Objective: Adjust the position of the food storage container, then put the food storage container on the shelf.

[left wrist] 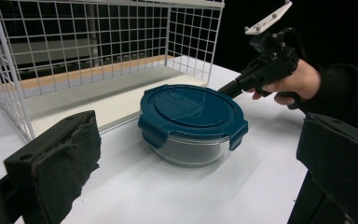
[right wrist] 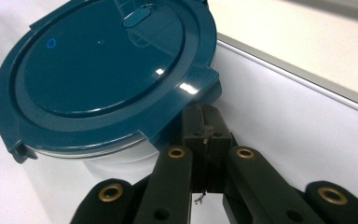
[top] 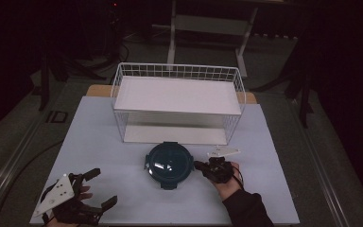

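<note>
A round glass container (top: 168, 165) with a dark teal clip lid (left wrist: 191, 109) stands on the white table, just in front of the wire rack. My right gripper (top: 198, 165) is shut, and its joined tips touch the container's right side. In the right gripper view those tips (right wrist: 205, 127) sit just under one of the lid's latch tabs (right wrist: 200, 86). The left gripper view shows the same gripper (left wrist: 224, 88) held in a hand at the lid's far edge. My left gripper (top: 103, 187) rests open at the table's near left, well short of the container, with nothing between its pads (left wrist: 70, 144).
A white wire rack (top: 177, 71) with an upper shelf board and a lower board stands mid-table behind the container. The white table top (top: 99, 132) ends close to my hands at the front. Dark floor and a frame's legs lie beyond the table.
</note>
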A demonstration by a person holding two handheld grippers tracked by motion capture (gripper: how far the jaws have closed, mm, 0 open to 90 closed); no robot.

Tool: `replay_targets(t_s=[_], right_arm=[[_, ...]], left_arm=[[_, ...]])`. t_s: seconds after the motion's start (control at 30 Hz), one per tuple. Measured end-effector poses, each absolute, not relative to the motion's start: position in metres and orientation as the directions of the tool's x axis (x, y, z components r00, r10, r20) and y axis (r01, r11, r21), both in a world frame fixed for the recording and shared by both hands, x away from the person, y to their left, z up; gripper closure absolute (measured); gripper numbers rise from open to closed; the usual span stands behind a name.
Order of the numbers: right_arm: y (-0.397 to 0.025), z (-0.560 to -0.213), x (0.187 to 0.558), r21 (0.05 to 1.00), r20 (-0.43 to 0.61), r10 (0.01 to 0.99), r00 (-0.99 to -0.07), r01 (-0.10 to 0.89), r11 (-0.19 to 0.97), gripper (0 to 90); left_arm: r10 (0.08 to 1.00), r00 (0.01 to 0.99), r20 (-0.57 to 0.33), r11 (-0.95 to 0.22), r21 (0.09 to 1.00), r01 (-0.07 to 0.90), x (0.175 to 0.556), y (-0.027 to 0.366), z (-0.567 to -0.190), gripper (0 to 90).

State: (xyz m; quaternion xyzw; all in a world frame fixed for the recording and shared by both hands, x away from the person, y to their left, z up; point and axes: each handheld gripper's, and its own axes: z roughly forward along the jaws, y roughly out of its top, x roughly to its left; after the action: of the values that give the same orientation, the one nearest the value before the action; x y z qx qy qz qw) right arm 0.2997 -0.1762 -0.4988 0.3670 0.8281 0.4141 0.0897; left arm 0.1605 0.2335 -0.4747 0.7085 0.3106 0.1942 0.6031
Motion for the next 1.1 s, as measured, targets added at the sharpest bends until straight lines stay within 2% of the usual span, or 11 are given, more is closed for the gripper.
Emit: replay_targets(t_s=[0.2,0.53,0.63,0.67,0.7,0.73,0.77,0.83,0.93,1.03,1.1], right_arm=[[-0.169,-0.499,0.305,0.750,0.177,0.684,-0.708,0.546,0.372,90.0],[-0.168,-0.497,0.299,0.763,0.154,0.671,-0.725,0.519,0.385,87.9],[-0.171,-0.491,0.293,0.780,0.134,0.662,-0.737,0.490,0.389,75.6],[-0.171,-0.491,0.293,0.780,0.134,0.662,-0.737,0.490,0.389,75.6],[-0.172,-0.490,0.292,0.786,0.134,0.662,-0.737,0.486,0.381,70.2],[-0.172,-0.490,0.292,0.786,0.134,0.662,-0.737,0.486,0.381,70.2],[-0.177,-0.486,0.290,0.804,0.136,0.665,-0.734,0.474,0.359,51.0],[-0.181,-0.484,0.288,0.827,0.145,0.658,-0.739,0.456,0.329,34.6],[-0.184,-0.477,0.285,0.852,0.162,0.640,-0.751,0.434,0.294,19.3],[-0.186,-0.471,0.281,0.873,0.171,0.620,-0.766,0.410,0.265,14.1],[-0.188,-0.467,0.278,0.884,0.186,0.586,-0.789,0.395,0.250,14.1]], left_arm=[[0.674,0.732,-0.100,-0.079,0.975,0.206,0.160,0.233,-0.475,0.0],[0.672,0.734,-0.102,-0.080,0.975,0.208,0.160,0.233,-0.475,0.0],[0.671,0.733,-0.107,-0.075,0.975,0.211,0.160,0.233,-0.475,0.0],[0.671,0.733,-0.107,-0.075,0.975,0.211,0.160,0.233,-0.475,0.0],[0.669,0.735,-0.111,-0.078,0.973,0.218,0.161,0.232,-0.475,0.0],[0.669,0.735,-0.111,-0.078,0.973,0.218,0.161,0.232,-0.475,0.0],[0.668,0.736,-0.111,-0.078,0.973,0.218,0.161,0.231,-0.475,0.0],[0.665,0.738,-0.113,-0.079,0.972,0.219,0.161,0.231,-0.475,0.0],[0.660,0.743,-0.111,-0.086,0.971,0.222,0.163,0.228,-0.472,0.0],[0.655,0.746,-0.124,-0.092,0.966,0.241,0.166,0.225,-0.466,0.0],[0.658,0.741,-0.135,-0.087,0.963,0.253,0.168,0.223,-0.462,0.0]])
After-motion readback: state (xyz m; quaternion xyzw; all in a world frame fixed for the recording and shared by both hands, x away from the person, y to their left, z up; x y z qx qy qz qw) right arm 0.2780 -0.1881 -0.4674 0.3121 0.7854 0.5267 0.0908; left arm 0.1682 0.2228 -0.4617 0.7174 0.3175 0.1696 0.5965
